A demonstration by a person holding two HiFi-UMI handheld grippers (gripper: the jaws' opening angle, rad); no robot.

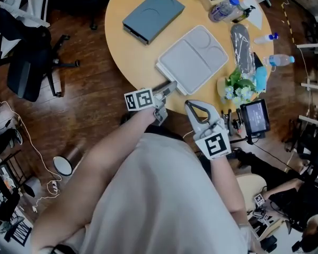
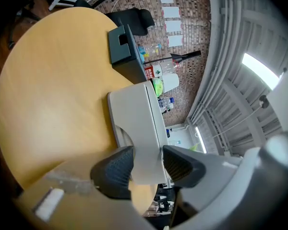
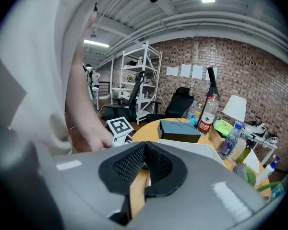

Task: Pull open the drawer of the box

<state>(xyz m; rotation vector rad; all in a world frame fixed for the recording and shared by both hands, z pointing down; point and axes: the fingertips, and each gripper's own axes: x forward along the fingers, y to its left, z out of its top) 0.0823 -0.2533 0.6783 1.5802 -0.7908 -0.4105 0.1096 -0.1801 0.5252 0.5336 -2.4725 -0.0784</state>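
Observation:
A flat light grey box lies on the round wooden table, its near corner pointing at me. My left gripper is at that corner. In the left gripper view the left gripper stands open, and the box's near edge sits between the dark pads with a thin gap on the right side. A rounded notch shows in the box's underside there. Whether the drawer has slid out I cannot tell. My right gripper hangs off the table's near edge, shut on nothing.
A dark grey case lies at the table's far side. Bottles, a dark long pouch and a small flower bunch crowd the right. A small screen sits past the edge, an office chair at left.

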